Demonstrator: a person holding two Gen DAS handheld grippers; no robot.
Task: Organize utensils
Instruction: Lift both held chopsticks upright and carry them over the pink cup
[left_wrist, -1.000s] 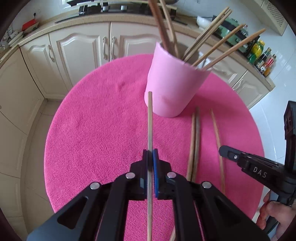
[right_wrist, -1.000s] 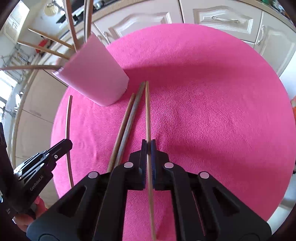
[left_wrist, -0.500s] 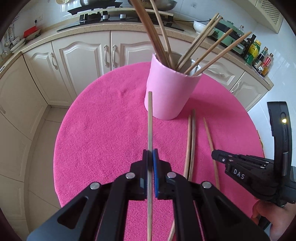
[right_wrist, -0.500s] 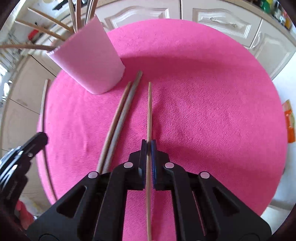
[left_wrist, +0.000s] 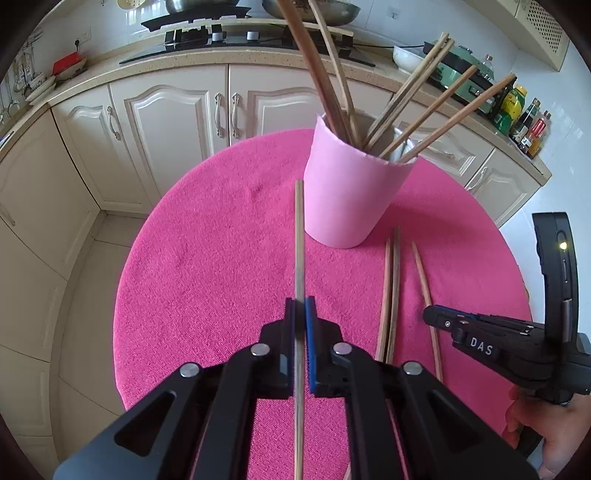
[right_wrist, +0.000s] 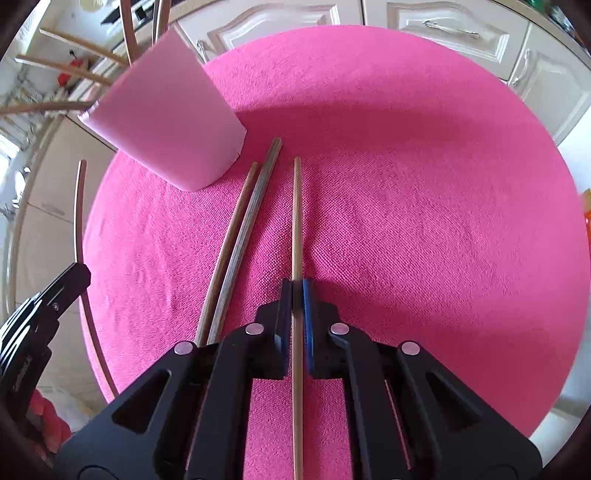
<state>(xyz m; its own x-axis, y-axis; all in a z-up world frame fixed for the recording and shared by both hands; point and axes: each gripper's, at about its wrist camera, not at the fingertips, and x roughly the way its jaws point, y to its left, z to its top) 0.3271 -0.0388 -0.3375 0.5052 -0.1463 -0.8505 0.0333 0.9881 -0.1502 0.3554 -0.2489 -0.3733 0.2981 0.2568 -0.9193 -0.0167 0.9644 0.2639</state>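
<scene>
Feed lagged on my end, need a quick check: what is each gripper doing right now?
Left gripper: shut on a light chopstick.
Right gripper: shut on a tan chopstick.

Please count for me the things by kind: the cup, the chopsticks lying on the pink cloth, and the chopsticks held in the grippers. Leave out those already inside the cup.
cup: 1
chopsticks lying on the cloth: 2
chopsticks held: 2, one in the left gripper, one in the right gripper
Total: 5
</scene>
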